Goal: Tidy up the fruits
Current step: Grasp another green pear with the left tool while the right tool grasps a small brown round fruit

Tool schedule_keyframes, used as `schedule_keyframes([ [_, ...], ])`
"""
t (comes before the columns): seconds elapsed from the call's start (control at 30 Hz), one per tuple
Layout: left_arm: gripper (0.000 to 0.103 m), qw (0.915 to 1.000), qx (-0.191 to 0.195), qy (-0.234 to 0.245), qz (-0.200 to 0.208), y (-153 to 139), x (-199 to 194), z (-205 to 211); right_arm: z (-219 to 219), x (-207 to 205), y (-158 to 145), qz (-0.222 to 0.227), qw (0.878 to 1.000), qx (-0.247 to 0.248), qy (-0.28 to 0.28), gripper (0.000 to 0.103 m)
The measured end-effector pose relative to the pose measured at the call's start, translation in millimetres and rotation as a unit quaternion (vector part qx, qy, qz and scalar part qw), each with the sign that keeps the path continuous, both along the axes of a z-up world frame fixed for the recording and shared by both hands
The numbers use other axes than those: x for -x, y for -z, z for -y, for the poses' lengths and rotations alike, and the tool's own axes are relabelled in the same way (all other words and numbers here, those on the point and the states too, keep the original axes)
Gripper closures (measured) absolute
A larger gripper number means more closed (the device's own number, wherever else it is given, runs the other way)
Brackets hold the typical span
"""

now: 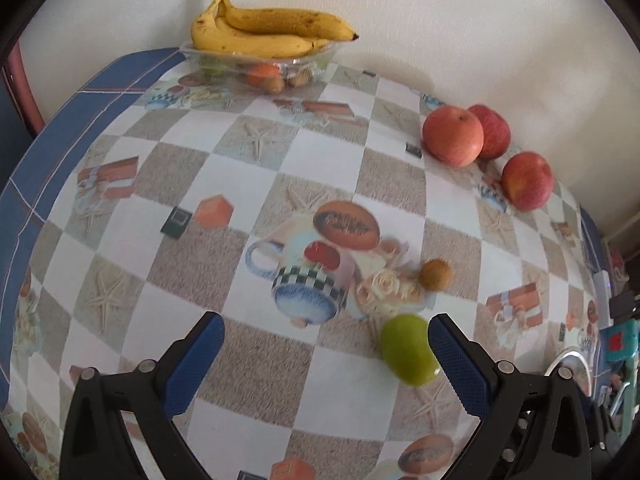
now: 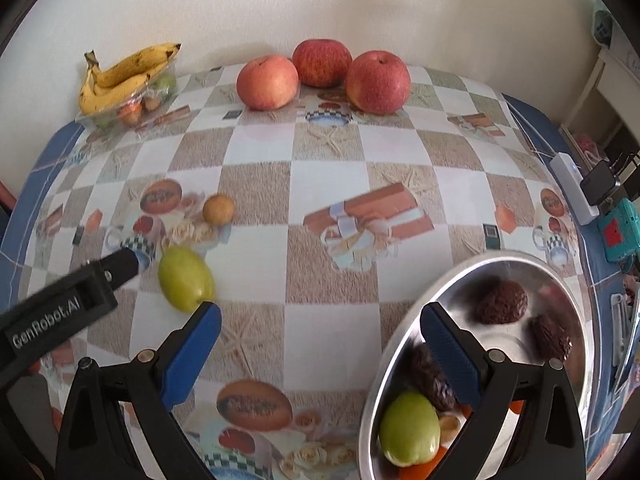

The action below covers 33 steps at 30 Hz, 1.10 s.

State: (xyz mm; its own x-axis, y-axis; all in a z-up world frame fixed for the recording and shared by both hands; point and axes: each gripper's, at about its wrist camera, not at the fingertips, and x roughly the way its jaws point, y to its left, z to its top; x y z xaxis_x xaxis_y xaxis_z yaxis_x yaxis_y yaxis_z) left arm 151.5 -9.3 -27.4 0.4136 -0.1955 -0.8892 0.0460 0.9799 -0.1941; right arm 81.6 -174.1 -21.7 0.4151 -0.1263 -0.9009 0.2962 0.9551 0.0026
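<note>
A green fruit [image 1: 408, 350] lies on the patterned tablecloth just inside my left gripper's right finger; it also shows in the right wrist view [image 2: 185, 278]. My left gripper [image 1: 326, 344] is open and empty; its body [image 2: 60, 312] shows at the left of the right wrist view. A small brown round fruit [image 1: 435, 275] [image 2: 218, 209] lies just beyond. My right gripper [image 2: 320, 334] is open and empty beside a metal plate [image 2: 400, 344] holding a green fruit [image 2: 409, 428], dark wrinkled fruits [image 2: 502, 302] and orange pieces. Three red apples [image 2: 320, 76] [image 1: 454, 136] sit near the wall.
A clear tray [image 1: 256, 64] with bananas [image 1: 260, 28] and small fruits stands at the back left by the wall; it also shows in the right wrist view [image 2: 124, 108]. A white power strip [image 2: 574, 188] and a teal box [image 2: 618, 232] lie at the table's right edge.
</note>
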Motion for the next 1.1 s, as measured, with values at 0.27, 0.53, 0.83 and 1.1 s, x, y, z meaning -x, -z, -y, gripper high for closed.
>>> schedule_keyframes([
  [0.27,0.018,0.9981,0.044,0.019,-0.039,11,2,16,10,-10,3,0.005,1.000,-0.002,0.015,0.003],
  [0.53,0.044,0.9922,0.099,0.029,-0.071,24,2,26,14,-6,0,0.006,1.000,0.010,0.019,0.003],
  [0.83,0.061,0.9849,0.145,0.032,-0.088,29,5,30,15,-5,4,-0.004,1.000,0.014,0.019,0.003],
  [1.1,0.061,0.9848,0.156,-0.022,-0.072,20,-6,-1,11,-9,4,0.001,1.000,0.006,0.016,0.003],
])
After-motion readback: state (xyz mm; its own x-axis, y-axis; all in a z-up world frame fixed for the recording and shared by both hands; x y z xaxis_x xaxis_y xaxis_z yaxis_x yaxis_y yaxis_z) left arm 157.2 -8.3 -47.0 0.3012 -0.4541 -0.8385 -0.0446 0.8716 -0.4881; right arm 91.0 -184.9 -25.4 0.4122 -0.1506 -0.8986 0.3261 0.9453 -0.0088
